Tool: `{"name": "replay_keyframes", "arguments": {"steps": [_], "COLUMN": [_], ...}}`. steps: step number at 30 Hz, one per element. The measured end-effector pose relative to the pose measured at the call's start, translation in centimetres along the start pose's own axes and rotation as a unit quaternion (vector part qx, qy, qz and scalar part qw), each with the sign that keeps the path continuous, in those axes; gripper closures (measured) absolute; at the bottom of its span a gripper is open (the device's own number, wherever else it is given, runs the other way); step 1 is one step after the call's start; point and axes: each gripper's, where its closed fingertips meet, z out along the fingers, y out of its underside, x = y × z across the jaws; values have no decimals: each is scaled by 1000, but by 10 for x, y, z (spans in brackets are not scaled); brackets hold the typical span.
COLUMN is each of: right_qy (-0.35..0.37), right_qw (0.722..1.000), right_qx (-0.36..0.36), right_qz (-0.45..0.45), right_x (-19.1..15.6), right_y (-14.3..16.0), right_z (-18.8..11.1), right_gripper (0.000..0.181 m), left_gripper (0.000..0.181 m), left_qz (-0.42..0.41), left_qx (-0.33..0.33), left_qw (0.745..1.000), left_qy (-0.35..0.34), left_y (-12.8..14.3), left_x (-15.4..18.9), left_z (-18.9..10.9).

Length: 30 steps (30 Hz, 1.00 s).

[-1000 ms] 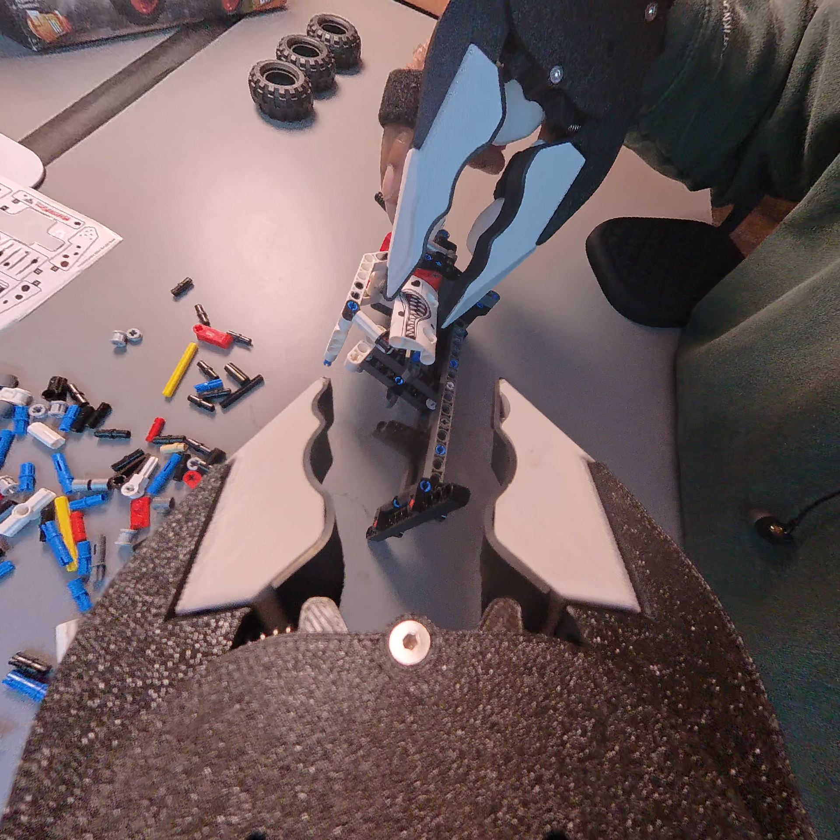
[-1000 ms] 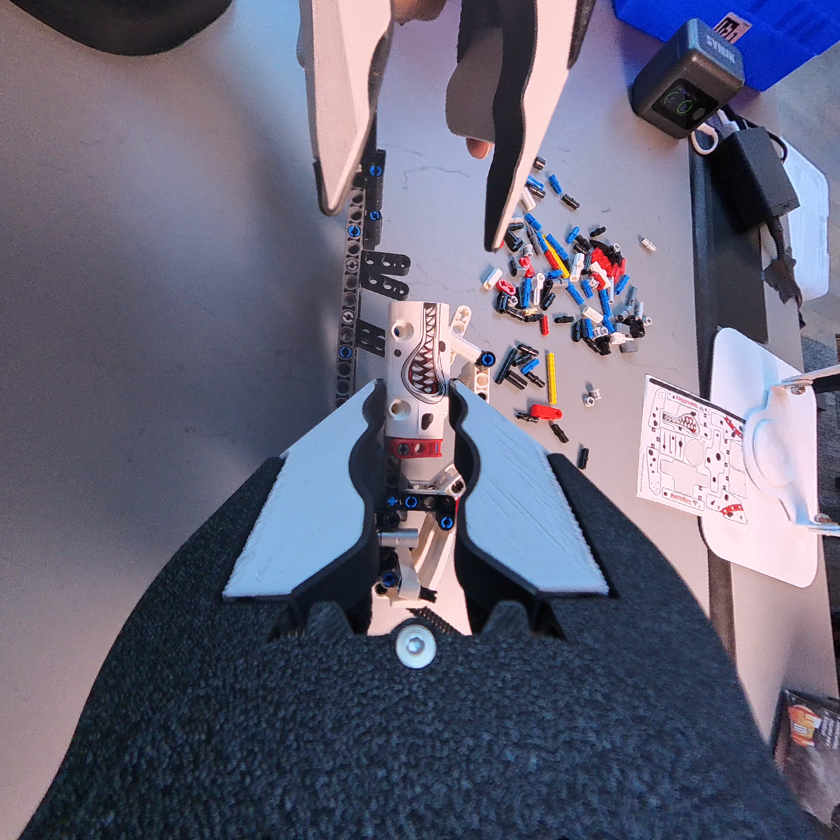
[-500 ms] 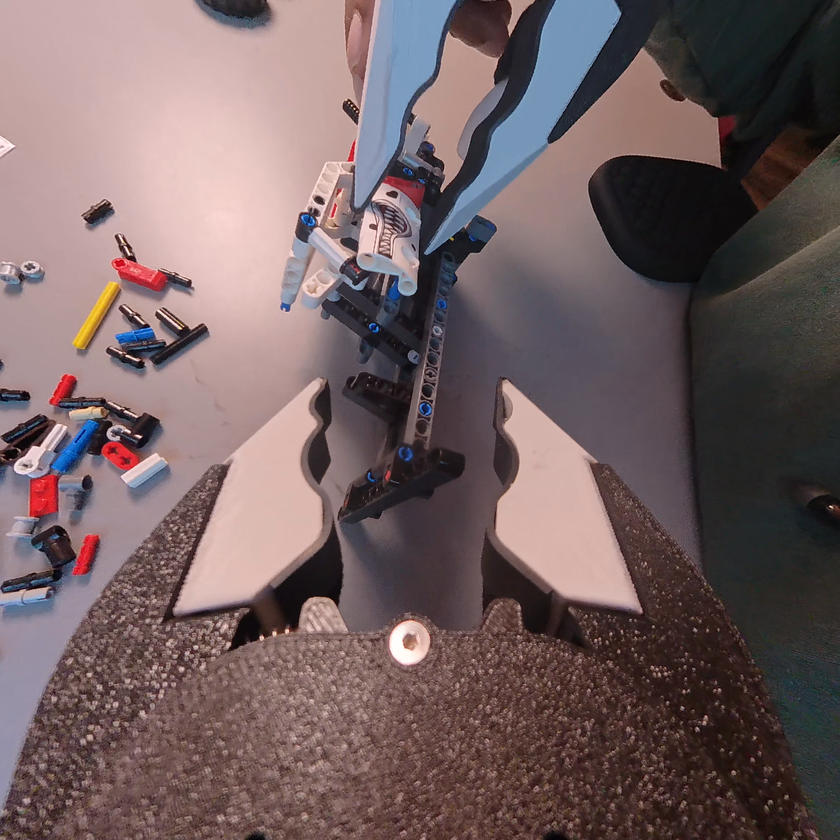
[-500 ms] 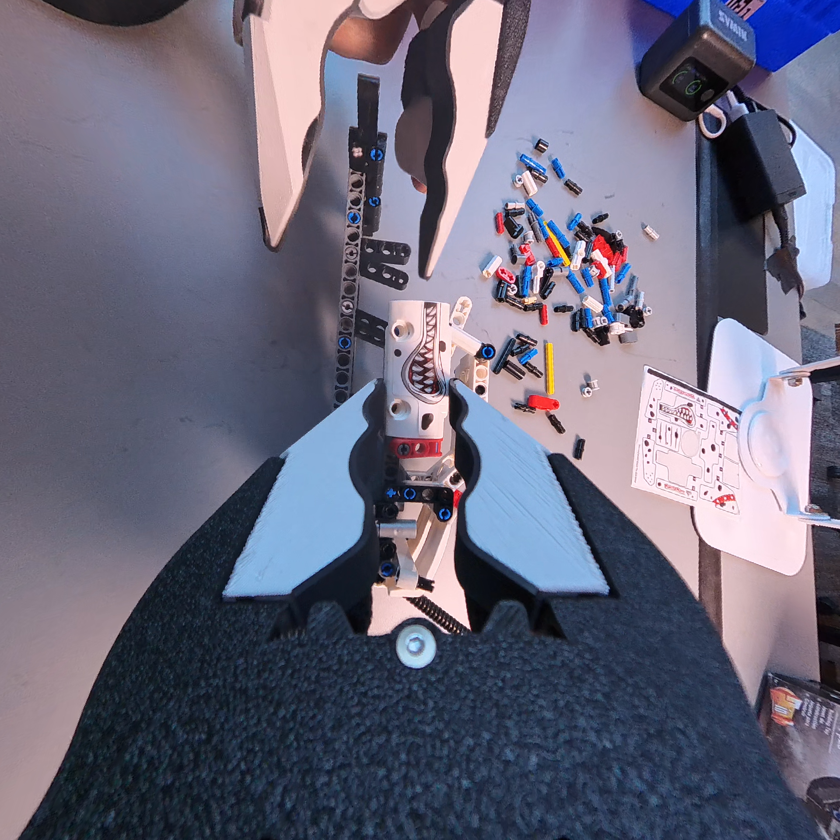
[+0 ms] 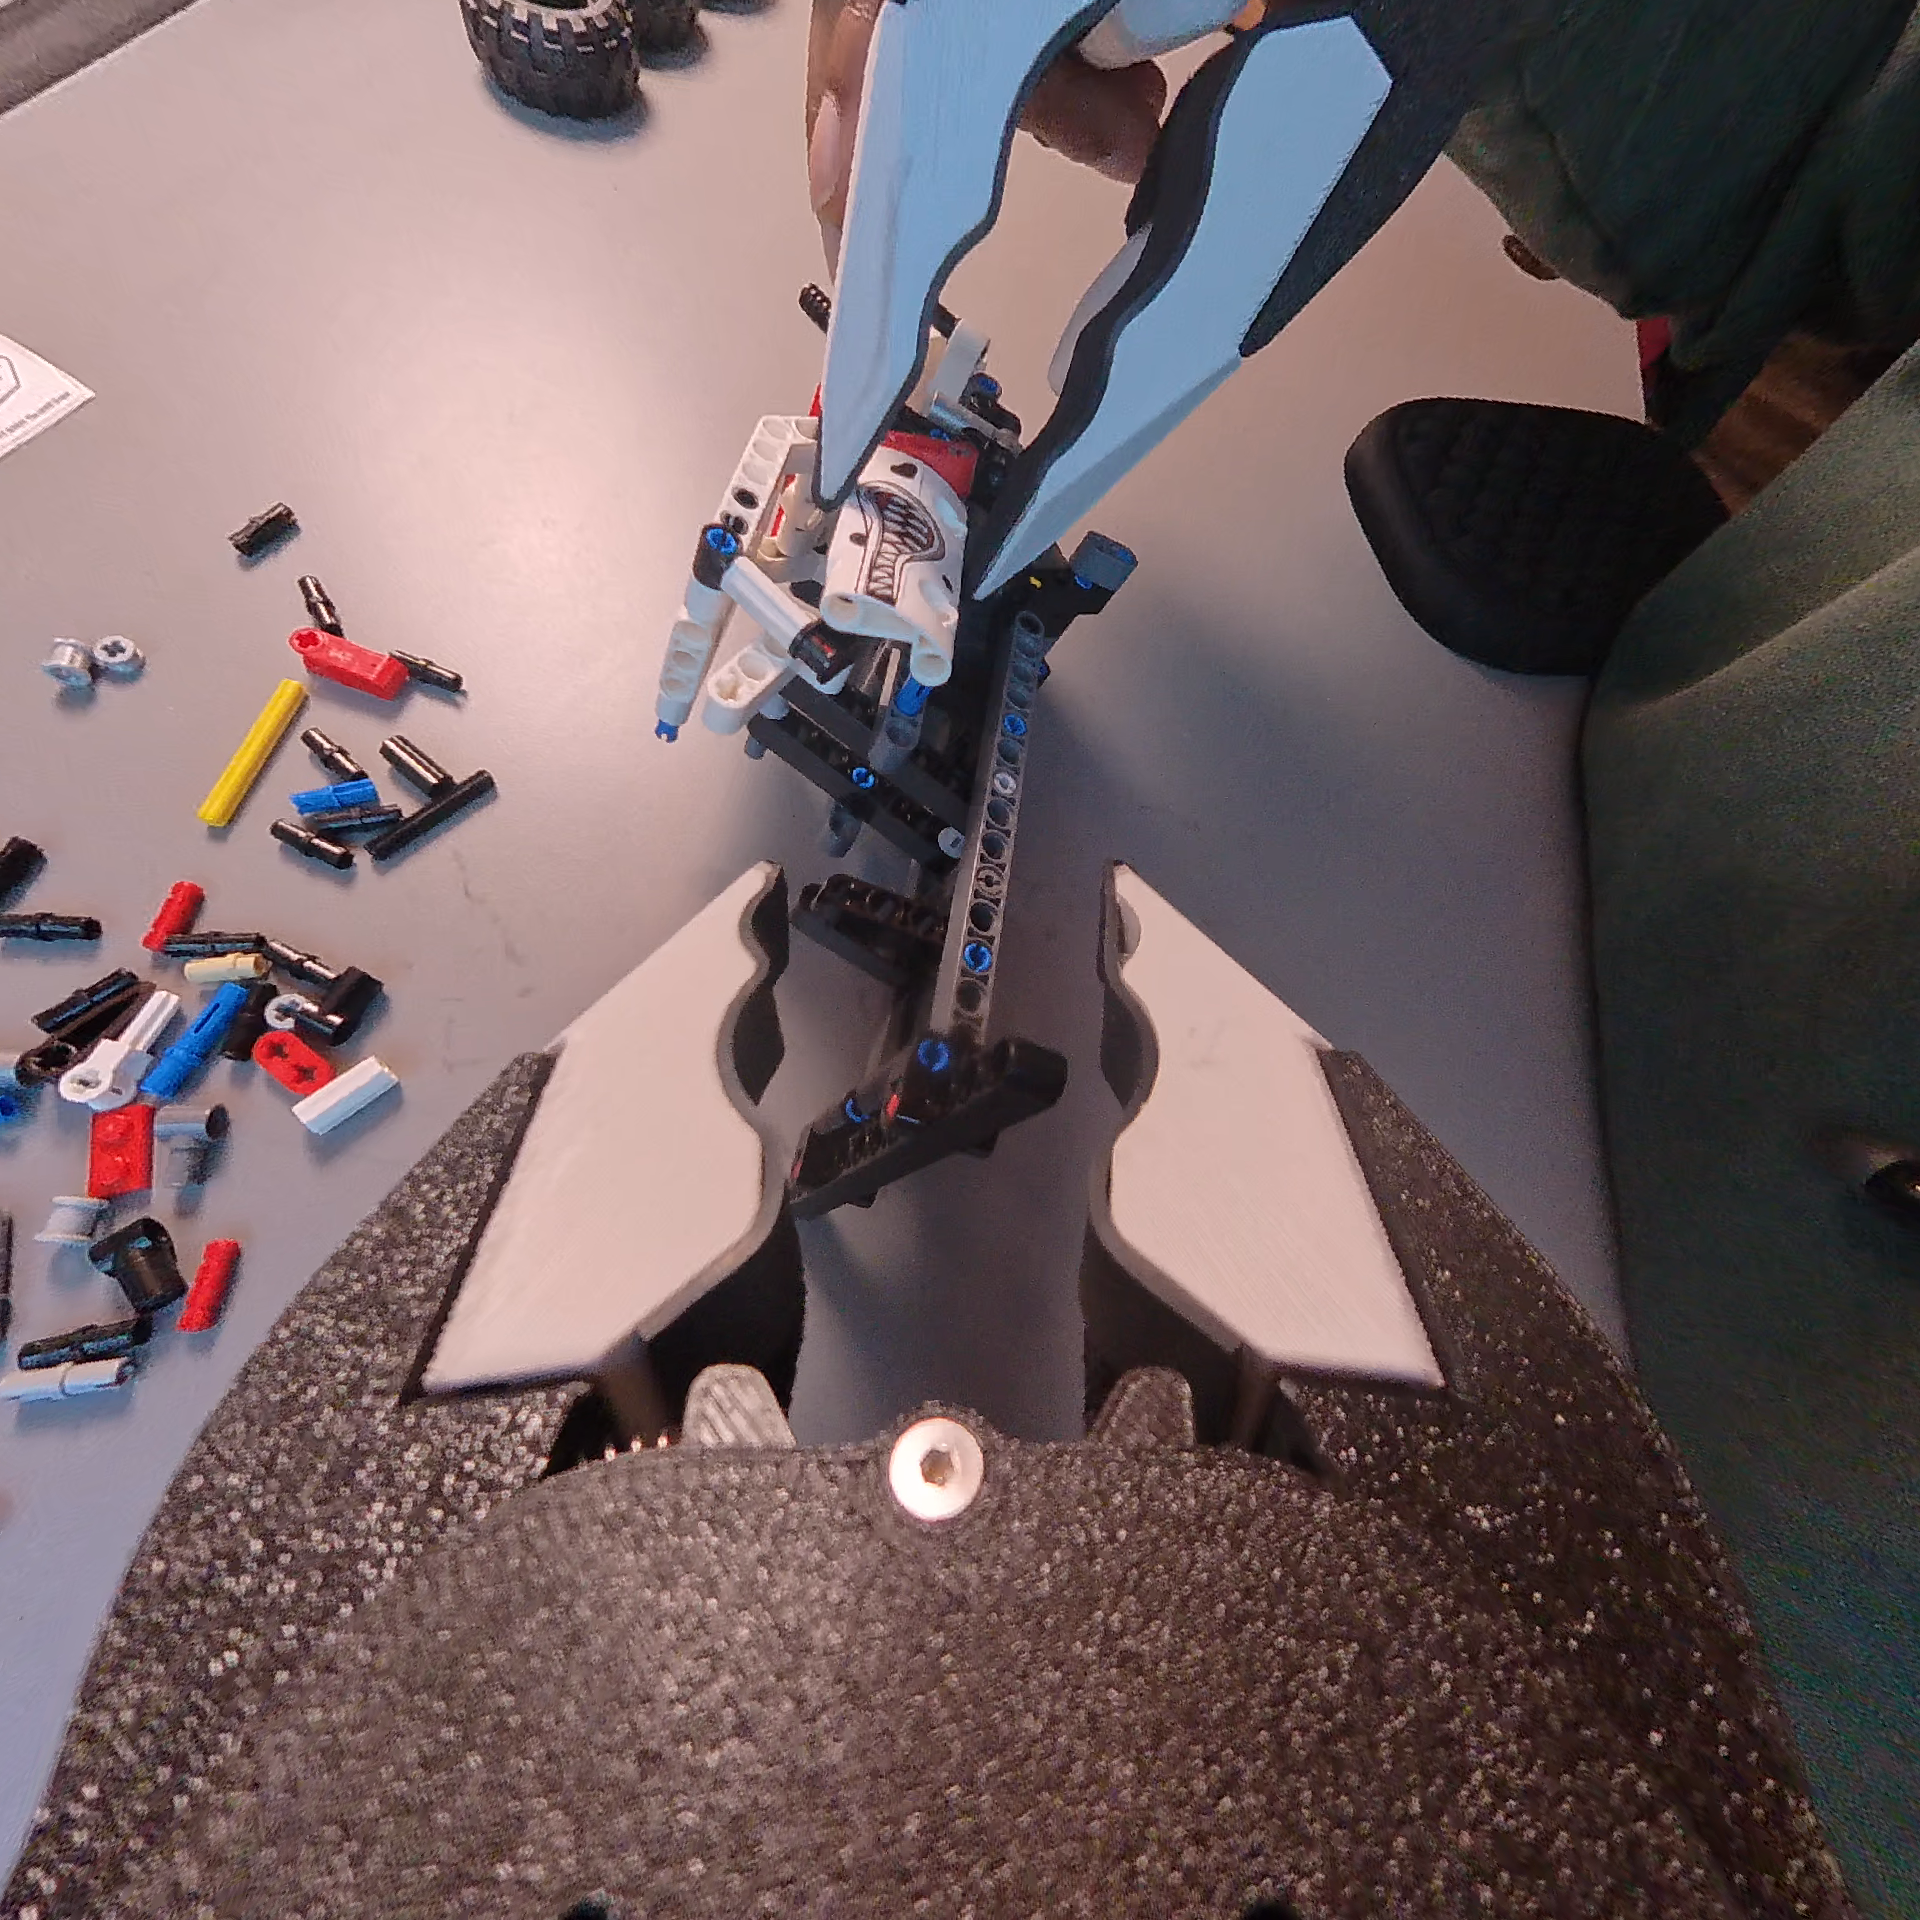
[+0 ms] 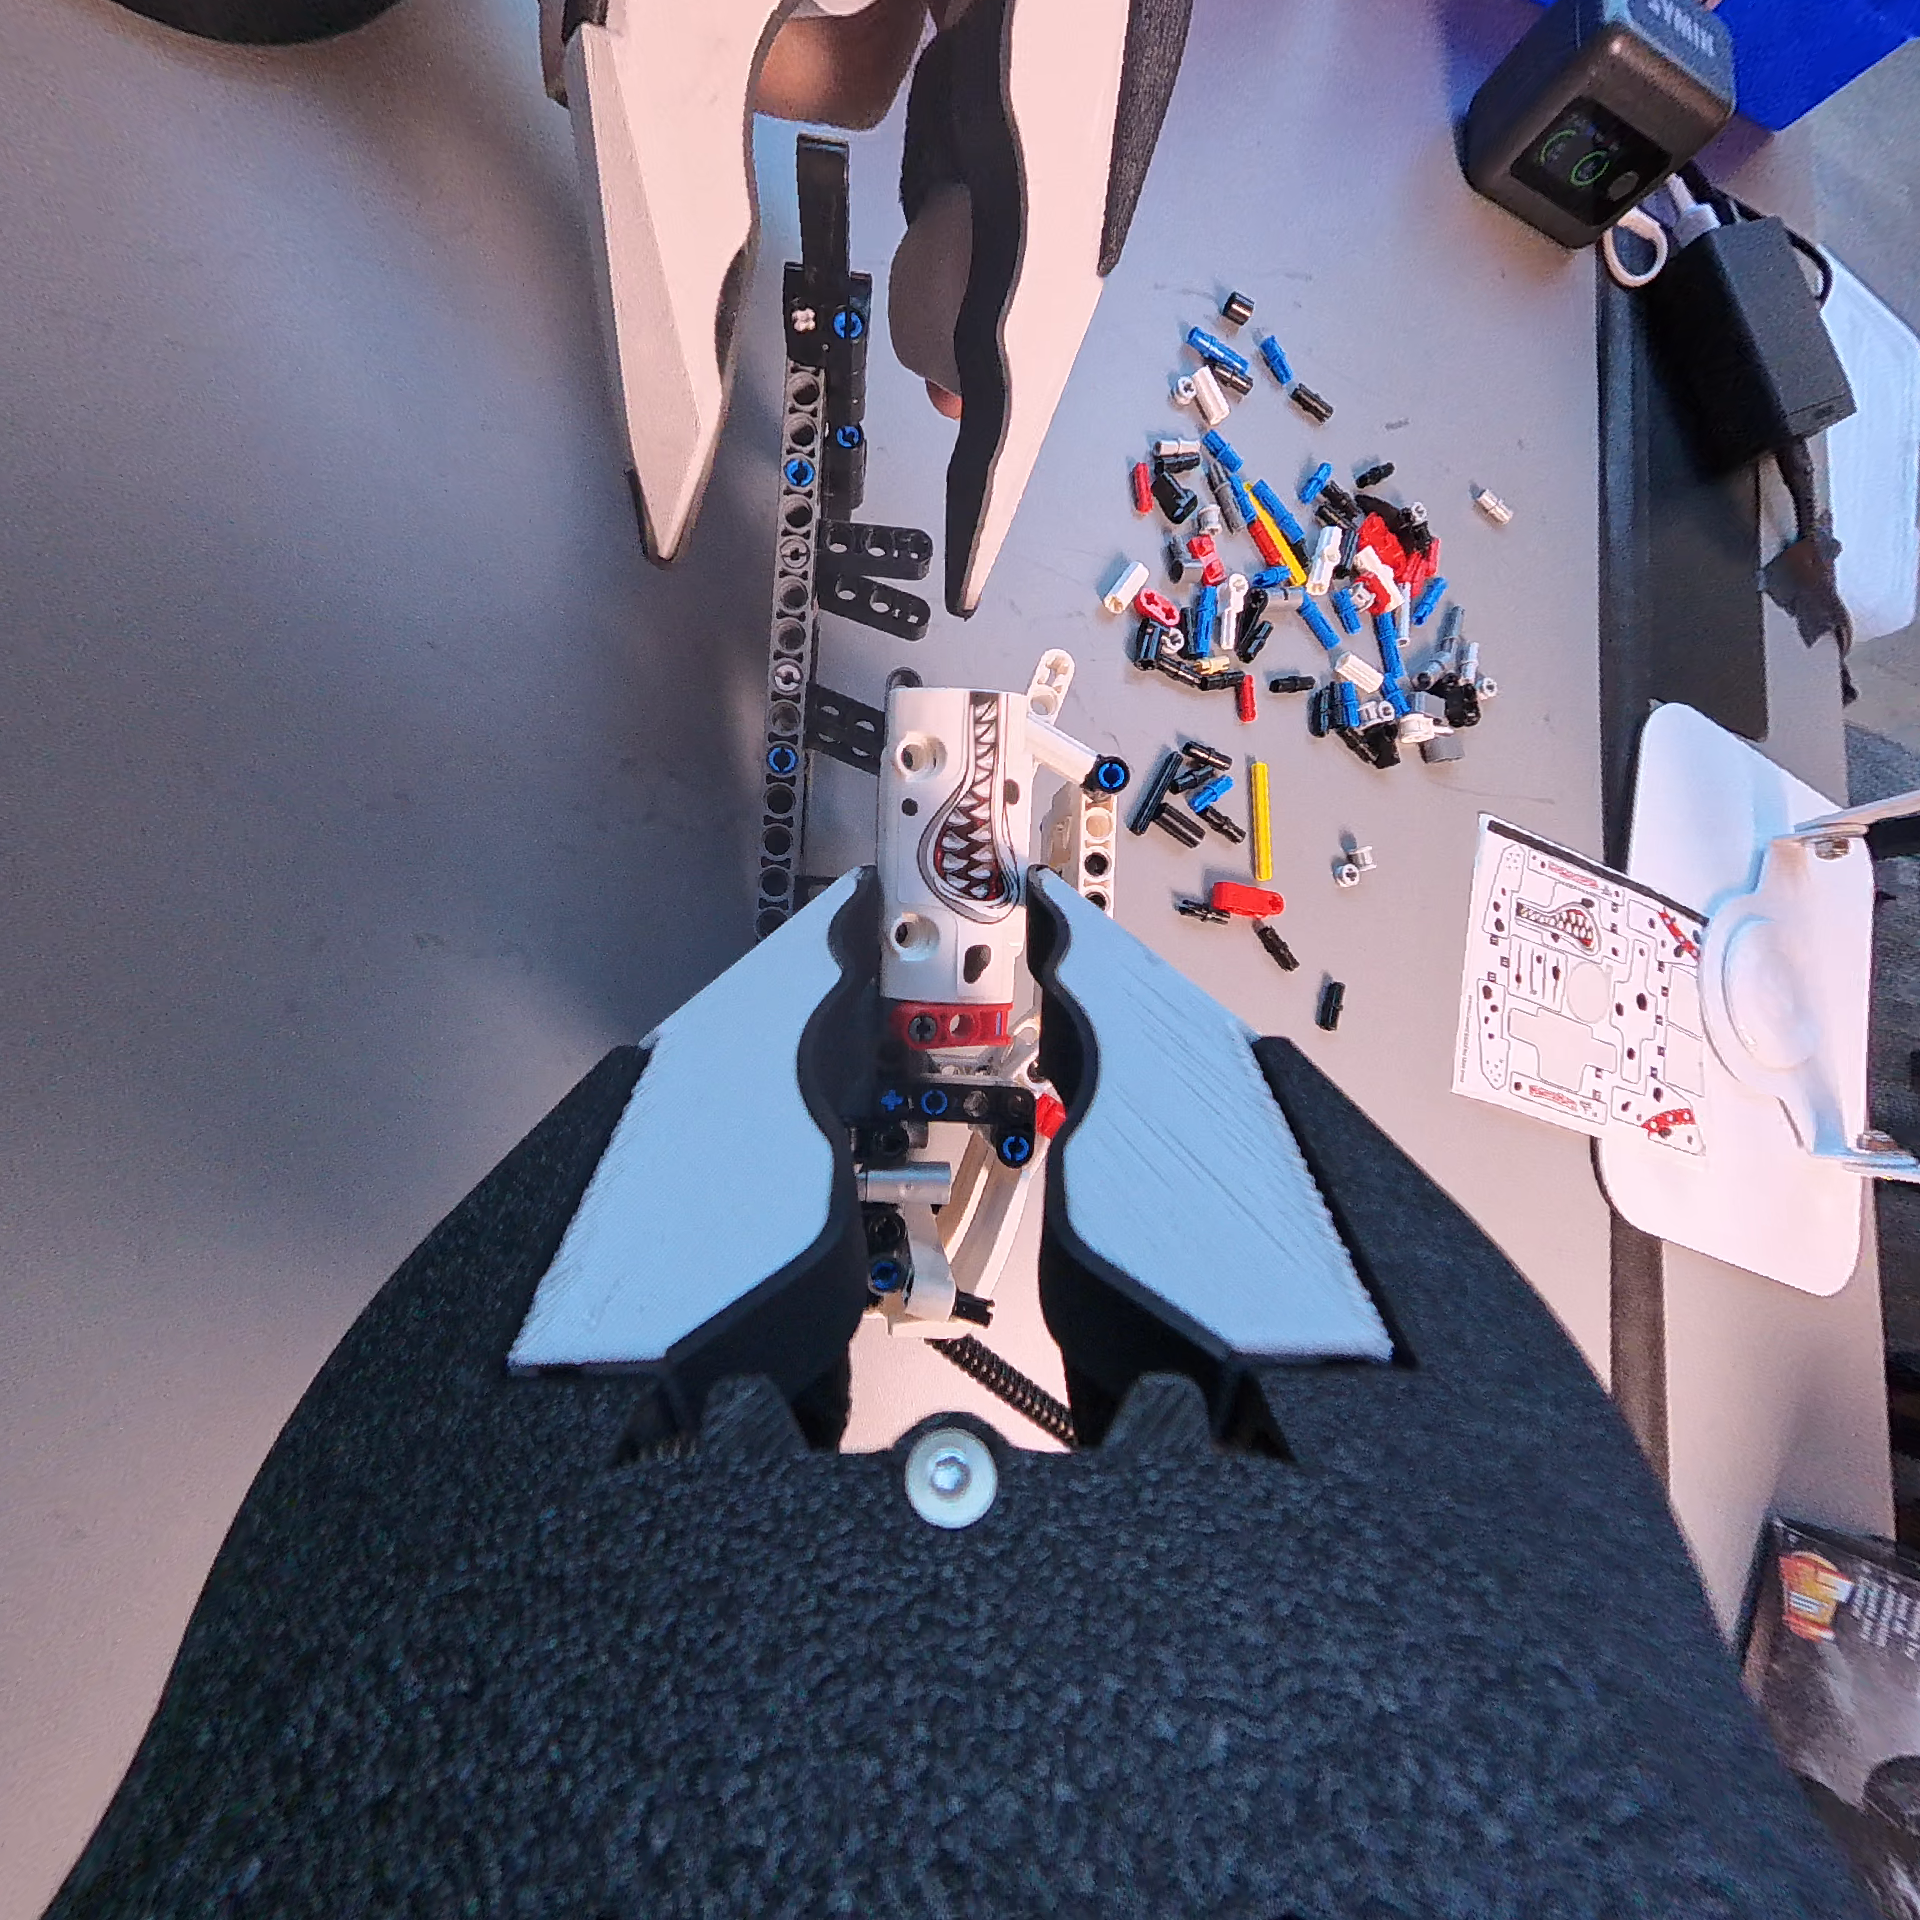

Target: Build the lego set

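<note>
Gripping the half-built lego truck (image 6: 951, 894) by its shark-mouth panel in our right tool (image 6: 948, 914), we steady it above the surface (image 5: 416, 312) so our wide-spread, empty left tool (image 5: 940, 997) can take its rear beam.

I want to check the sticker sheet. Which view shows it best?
The right wrist view: the whole sticker sheet lies flat beside the loose pieces. The left wrist view shows only one corner at its edge.

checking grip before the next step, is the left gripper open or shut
Open. The left gripper has its fingers spread on either side of the model's black beam, touching nothing; the right gripper clamps the model.
</note>
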Motion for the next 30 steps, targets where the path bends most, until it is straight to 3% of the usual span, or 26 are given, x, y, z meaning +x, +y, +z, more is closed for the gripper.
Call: {"name": "replay_keyframes", "arguments": {"steps": [10, 16, 22, 27, 30], "right_qy": [0, -9, -8, 38, 73], "right_qw": [1000, 999, 999, 998, 995], "right_qx": [14, 29, 36, 50, 62], "right_qz": [6, 13, 29, 6, -7], "right_x": [-1, -2, -1, 1, 4], "right_y": [0, -5, -5, -15, -19], "right_z": [-1, -1, 0, -6, -11], "right_gripper": [153, 150, 162, 168, 172], "left_gripper": [134, 133, 135, 144, 147], "left_qz": [2, 11, 14, 16, -24], "left_qx": [52, 42, 41, 71, 84], "left_qw": [999, 999, 999, 997, 996], "left_qy": [-5, -5, -10, -24, 4], "left_y": [-23, -20, -18, -40, -54], "left_x": [2, 5, 3, 4, 7], "left_z": [-14, -8, -7, -23, -31]}}
